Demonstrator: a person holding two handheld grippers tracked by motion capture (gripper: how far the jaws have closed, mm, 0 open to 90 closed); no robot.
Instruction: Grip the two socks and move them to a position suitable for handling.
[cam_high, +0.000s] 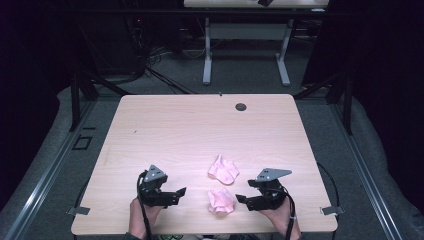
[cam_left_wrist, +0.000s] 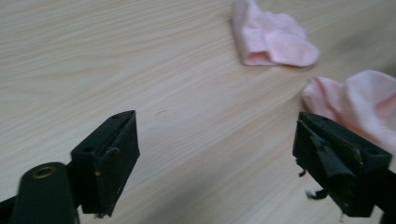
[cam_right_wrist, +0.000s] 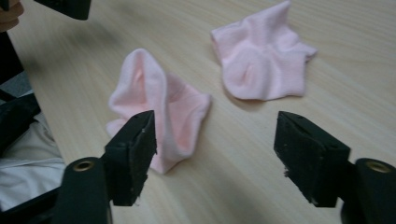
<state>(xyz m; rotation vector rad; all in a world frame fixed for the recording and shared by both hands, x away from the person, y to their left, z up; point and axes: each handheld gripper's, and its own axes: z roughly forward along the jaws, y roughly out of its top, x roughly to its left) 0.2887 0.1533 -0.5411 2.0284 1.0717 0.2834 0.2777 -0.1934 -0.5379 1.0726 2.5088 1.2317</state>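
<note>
Two small pink socks lie on the wooden table (cam_high: 165, 130) near its front edge. The far sock (cam_high: 223, 170) (cam_left_wrist: 273, 37) (cam_right_wrist: 261, 58) lies fairly flat. The near sock (cam_high: 221, 201) (cam_left_wrist: 359, 100) (cam_right_wrist: 159, 102) is crumpled and stands up in a fold. My left gripper (cam_high: 179, 195) (cam_left_wrist: 215, 140) is open, pointing right, a short way left of the near sock. My right gripper (cam_high: 241, 200) (cam_right_wrist: 215, 140) is open too, pointing left, just right of the near sock. Both are apart from the socks. The left gripper's jaw (cam_right_wrist: 65, 7) appears at the top left of the right gripper view.
A dark round grommet (cam_high: 241, 106) sits in the table top near the far edge. Another table (cam_high: 245, 30) stands behind on grey floor. Black frame legs flank the table. A hand (cam_high: 145, 212) holds each gripper at the front edge.
</note>
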